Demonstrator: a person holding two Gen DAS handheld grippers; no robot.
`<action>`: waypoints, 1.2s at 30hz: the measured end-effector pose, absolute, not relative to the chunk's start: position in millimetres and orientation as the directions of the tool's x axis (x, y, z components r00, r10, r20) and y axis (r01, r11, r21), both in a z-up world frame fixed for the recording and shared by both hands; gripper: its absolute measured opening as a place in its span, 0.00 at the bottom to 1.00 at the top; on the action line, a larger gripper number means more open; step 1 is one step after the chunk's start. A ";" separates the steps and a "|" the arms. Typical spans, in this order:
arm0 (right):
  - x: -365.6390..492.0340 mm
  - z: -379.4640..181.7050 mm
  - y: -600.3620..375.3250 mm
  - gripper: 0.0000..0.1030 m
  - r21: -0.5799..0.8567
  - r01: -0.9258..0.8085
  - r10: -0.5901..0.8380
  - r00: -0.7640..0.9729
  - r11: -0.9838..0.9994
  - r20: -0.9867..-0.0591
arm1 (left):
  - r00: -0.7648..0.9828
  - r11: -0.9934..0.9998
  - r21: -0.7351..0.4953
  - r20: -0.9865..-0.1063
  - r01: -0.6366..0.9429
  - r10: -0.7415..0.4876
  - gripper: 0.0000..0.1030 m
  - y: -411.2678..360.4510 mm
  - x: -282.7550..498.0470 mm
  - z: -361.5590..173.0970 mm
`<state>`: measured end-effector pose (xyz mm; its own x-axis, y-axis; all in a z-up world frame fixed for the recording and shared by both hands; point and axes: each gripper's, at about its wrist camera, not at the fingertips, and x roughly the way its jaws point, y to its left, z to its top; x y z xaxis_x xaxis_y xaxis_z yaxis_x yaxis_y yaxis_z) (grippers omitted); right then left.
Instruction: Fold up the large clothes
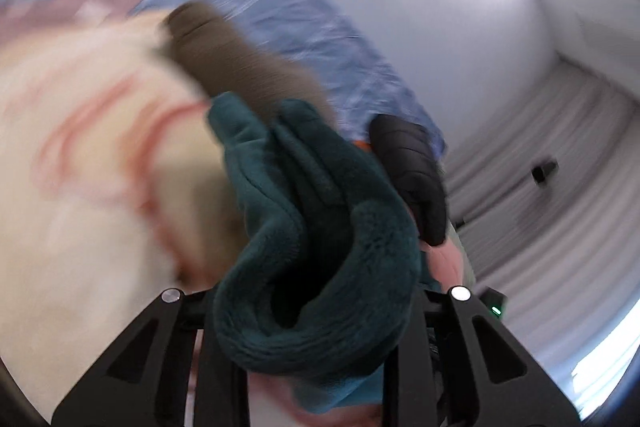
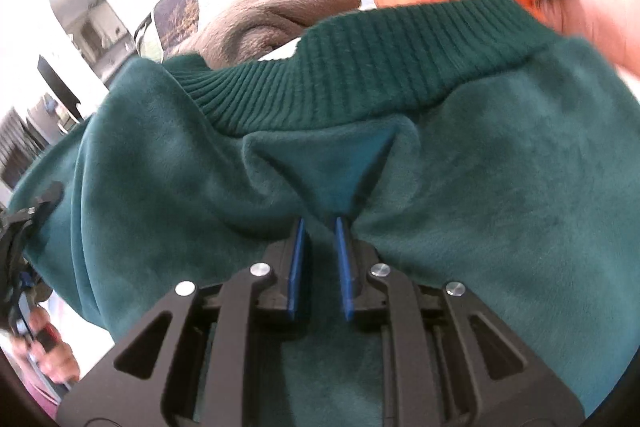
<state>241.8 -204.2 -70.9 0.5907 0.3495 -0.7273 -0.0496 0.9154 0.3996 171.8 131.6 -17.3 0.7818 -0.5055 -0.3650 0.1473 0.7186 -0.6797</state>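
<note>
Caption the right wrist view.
Right gripper pinches a fold of the green fleece sweater below its ribbed collar.

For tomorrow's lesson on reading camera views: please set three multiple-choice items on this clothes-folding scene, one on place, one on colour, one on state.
1. Where does the ribbed band lie relative to the right gripper's fingertips? A beyond them B behind them C under the mount
2. What colour is the garment? A red B dark green C white
3. The right gripper is: A wide open B shut on fabric C out of view

Answers: 1 A, the ribbed band runs beyond the right gripper. 2 B, the fleece garment is dark green. 3 B, the blue pads pinch a fold.
</note>
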 end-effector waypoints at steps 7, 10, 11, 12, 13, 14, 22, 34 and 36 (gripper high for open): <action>249.7 -79.3 -224.9 0.00 0.465 -0.054 0.418 0.538 0.884 -0.732 | 0.751 0.847 -0.335 -0.401 0.413 -0.525 0.24 -3.0 178.6 65.2; 243.0 -77.6 -235.0 0.00 0.503 -0.057 0.449 0.543 0.863 -0.710 | 0.727 0.861 -0.157 -0.476 0.484 -0.495 0.24 -73.8 186.5 69.9; 238.3 -75.8 -244.4 0.00 0.535 -0.035 0.466 0.543 0.844 -0.699 | 0.722 0.857 -0.127 -0.487 0.499 -0.492 0.24 -87.1 185.3 70.1; 232.8 -72.7 -255.7 0.00 0.563 -0.008 0.474 0.552 0.826 -0.686 | 0.720 0.853 -0.095 -0.493 0.513 -0.488 0.25 -99.2 187.1 69.1; 222.7 -66.6 -272.4 0.00 0.601 0.005 0.491 0.571 0.799 -0.658 | 0.723 0.846 -0.045 -0.496 0.531 -0.480 0.25 -114.0 181.3 67.7; 214.6 -61.0 -285.3 0.00 0.618 0.004 0.497 0.590 0.786 -0.636 | 0.725 0.841 -0.015 -0.498 0.541 -0.476 0.25 -122.0 180.7 64.8; 197.1 -43.2 -326.4 0.09 0.798 -0.176 0.741 0.524 0.576 -0.419 | 0.729 0.839 -0.060 -0.465 0.540 -0.502 0.25 -115.8 169.3 72.3; 304.2 -89.5 -233.2 0.02 0.827 -0.074 0.799 0.316 0.557 -0.511 | 0.721 0.863 -0.102 -0.507 0.494 -0.472 0.25 -79.4 171.6 40.3; 284.6 -77.3 -248.2 0.06 0.773 -0.119 0.759 0.329 0.623 -0.561 | 0.700 0.829 -0.091 -0.489 0.552 -0.520 0.25 -84.7 162.1 48.8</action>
